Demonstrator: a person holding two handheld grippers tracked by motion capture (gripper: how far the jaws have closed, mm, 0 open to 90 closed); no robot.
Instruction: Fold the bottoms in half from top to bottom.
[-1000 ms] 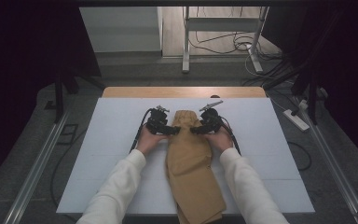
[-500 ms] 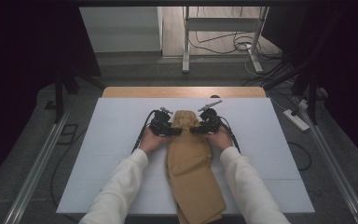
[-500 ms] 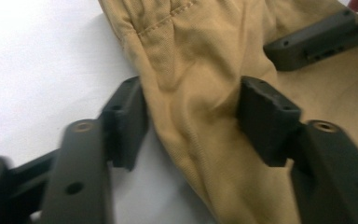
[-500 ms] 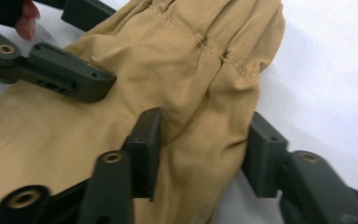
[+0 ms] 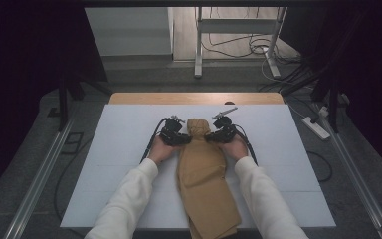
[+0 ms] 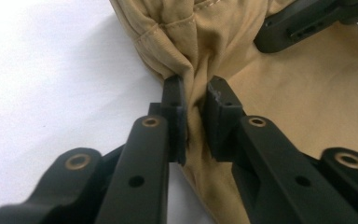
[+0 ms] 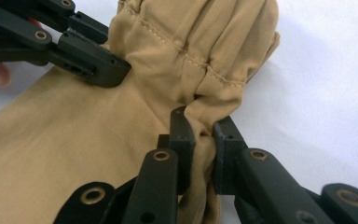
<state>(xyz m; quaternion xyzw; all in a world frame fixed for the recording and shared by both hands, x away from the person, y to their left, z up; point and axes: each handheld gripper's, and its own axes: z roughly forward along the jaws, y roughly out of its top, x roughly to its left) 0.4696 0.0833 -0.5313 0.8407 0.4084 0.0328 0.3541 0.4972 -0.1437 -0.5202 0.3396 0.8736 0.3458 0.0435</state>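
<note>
Both tongs closed on tan cloth (image 5: 201,164) | gripper views: pinched folds

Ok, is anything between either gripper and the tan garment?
Nothing visible. The left gripper and right gripper have just been closing, and each now pinches a fold at the far end of the tan garment, one on each side, on the white table.

High view above the table (image 5: 104,164) facing forward and down, gripper views close, perhaps level, sharing tan cloth (image 5: 204,174).
</note>
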